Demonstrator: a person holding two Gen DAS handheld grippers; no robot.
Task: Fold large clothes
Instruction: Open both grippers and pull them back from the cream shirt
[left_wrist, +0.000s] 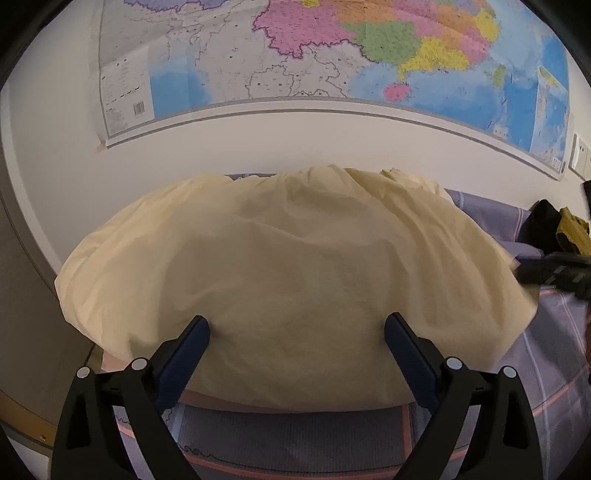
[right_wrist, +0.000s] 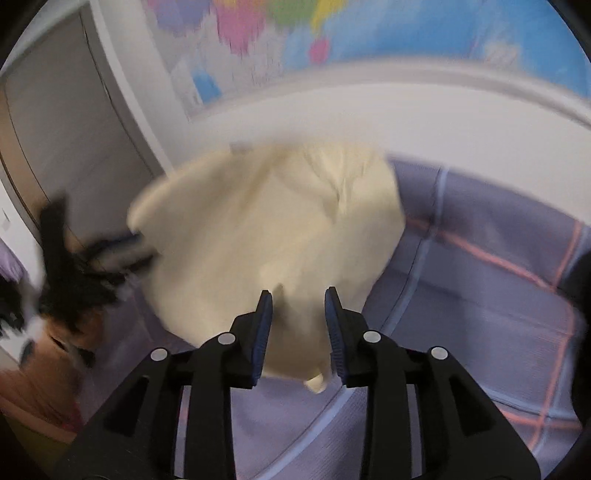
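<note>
A large cream-yellow garment (left_wrist: 288, 273) lies spread on a purple plaid bedsheet (left_wrist: 288, 435). My left gripper (left_wrist: 297, 325) is wide open over the garment's near edge, holding nothing. In the right wrist view the garment (right_wrist: 266, 229) is blurred by motion; my right gripper (right_wrist: 298, 299) is open, with the cloth's near edge between its fingers but not pinched. The right gripper also shows blurred in the left wrist view (left_wrist: 550, 273) at the garment's right edge. The left gripper shows blurred in the right wrist view (right_wrist: 122, 254) at the garment's left side.
A big coloured wall map (left_wrist: 332, 66) hangs on the white wall behind the bed. Dark and olive clothes (left_wrist: 561, 229) lie at the far right of the bed. A door (right_wrist: 55, 129) and wooden bed edge (left_wrist: 22, 424) are at the left.
</note>
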